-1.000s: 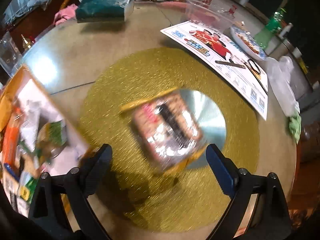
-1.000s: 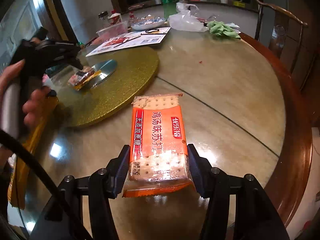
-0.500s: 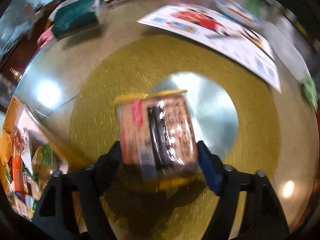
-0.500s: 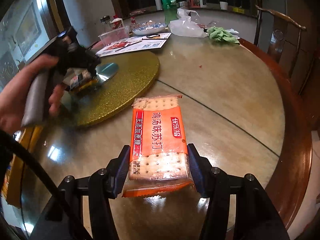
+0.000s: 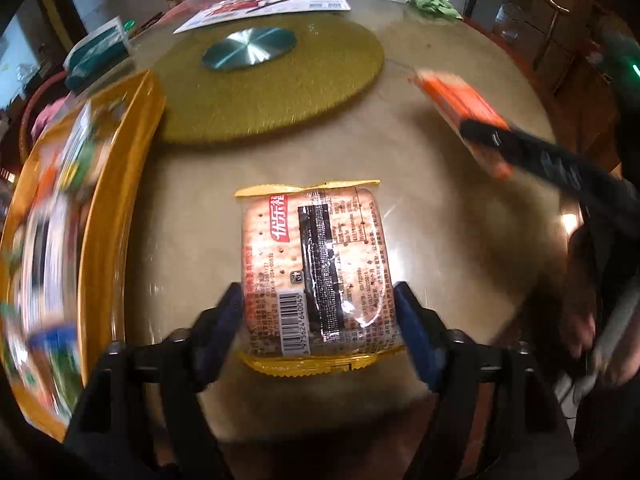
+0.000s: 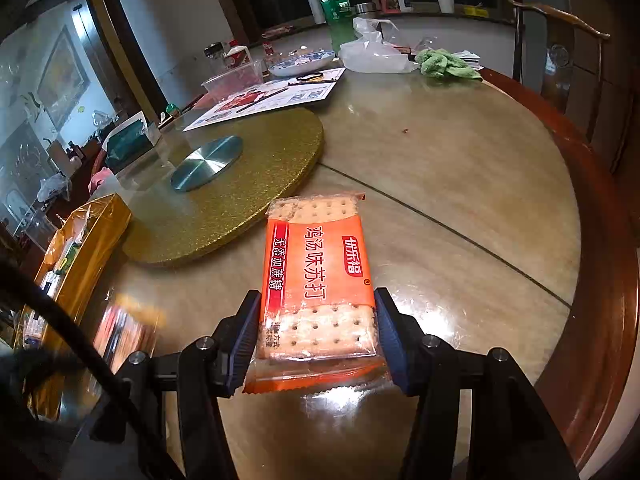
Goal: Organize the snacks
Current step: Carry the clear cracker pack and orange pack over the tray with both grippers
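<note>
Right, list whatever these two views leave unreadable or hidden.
- Yellow tray, left wrist view: its contents are smeared by motion blur.
- Right tool, left wrist view: blurred, its far finger hidden behind the orange cracker pack.
- Left tool's yellow cracker pack, right wrist view: only a blurred streak low on the left.
- Fine print on that pack: too small to read.

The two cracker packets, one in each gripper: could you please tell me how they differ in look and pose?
1. The yellow-edged packet has yellow sealed ends; the orange packet has an orange band and orange ends.
2. The yellow-edged packet shows its back, with barcode and fine print; the orange packet shows its front, with large characters.
3. The left gripper is opening around the yellow-edged packet; the right gripper clamps the orange packet.

Both are clear wrappers of square, dotted crackers, gripped at the near end.
</note>
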Available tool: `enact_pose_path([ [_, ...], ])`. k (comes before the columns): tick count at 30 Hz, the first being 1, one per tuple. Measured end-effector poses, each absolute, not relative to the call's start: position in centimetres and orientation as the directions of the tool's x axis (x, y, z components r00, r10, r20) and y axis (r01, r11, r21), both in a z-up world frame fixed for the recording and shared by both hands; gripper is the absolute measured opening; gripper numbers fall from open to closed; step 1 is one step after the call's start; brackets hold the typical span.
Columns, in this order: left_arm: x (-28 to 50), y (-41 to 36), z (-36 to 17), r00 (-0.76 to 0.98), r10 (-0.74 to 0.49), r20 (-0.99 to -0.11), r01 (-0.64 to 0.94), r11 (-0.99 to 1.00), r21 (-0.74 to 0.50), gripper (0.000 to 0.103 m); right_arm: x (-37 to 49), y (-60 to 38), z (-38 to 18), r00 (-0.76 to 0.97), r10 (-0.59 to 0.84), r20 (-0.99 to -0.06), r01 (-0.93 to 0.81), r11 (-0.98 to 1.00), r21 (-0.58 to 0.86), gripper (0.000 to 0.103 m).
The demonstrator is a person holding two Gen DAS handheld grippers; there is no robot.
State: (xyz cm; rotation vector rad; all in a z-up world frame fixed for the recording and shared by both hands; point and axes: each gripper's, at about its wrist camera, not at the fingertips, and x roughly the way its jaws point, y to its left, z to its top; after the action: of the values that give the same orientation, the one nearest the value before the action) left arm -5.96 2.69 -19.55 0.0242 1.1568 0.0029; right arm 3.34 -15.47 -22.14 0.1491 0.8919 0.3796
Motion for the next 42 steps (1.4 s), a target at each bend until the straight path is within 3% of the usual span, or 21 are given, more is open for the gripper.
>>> enact_pose_path([
  [1,-6.1,2.7,-19.8,0.397,0.026,-0.918,-0.002,1.0,0.028,0.094,3.4,-15.4,-22.1,0.565,0.384,-0.73,-0.265,0.923,0.281,0.056],
  [9,-4.7,3.2,-19.6,0.398,0.049,-0.916,-0.072,0.997,0.022,0.094,3.3,-15.4,-22.1,0.561,0.398,-0.725,-0.271,0.917,0.294,0.056],
  [12,-4.9,2.8,-19.5,0.442,0.056,-0.895,-0.097,0.995,0.015,0.084,3.4,-15.4,-22.1,0.562,0.396,-0.727,-0.271,0.918,0.29,0.056],
  [14,-5.6,2.0,-19.2,0.473,0.049,-0.88,-0.068,0.997,0.019,0.07,3.3,-15.4,-22.1,0.562,0.394,-0.728,-0.27,0.919,0.288,0.056],
  [20,-6.6,1.2,-19.2,0.538,0.16,-0.828,-0.086,0.987,0.134,0.069,3.3,-14.6,-22.0,0.567,0.342,-0.749,-0.272,0.936,0.222,0.055],
  [22,-6.9,1.8,-19.1,0.537,0.134,-0.833,-0.09,0.991,0.101,0.069,2.8,-14.0,-21.7,0.573,0.311,-0.758,-0.284,0.943,0.173,0.054],
  [26,-7.9,3.5,-19.0,0.517,0.069,-0.853,-0.116,0.993,0.01,0.069,1.0,-13.8,-20.6,0.545,0.366,-0.754,-0.322,0.922,0.214,0.053],
  [32,-10.1,4.3,-16.3,0.585,0.024,-0.81,-0.154,0.985,-0.082,0.069,-2.1,-11.9,-18.5,0.569,0.393,-0.722,-0.392,0.902,0.182,0.053],
  [42,-12.1,6.0,-12.8,0.644,0.058,-0.763,-0.198,0.976,-0.093,0.069,-4.0,-9.6,-16.4,0.615,0.39,-0.685,-0.439,0.891,0.114,0.053],
])
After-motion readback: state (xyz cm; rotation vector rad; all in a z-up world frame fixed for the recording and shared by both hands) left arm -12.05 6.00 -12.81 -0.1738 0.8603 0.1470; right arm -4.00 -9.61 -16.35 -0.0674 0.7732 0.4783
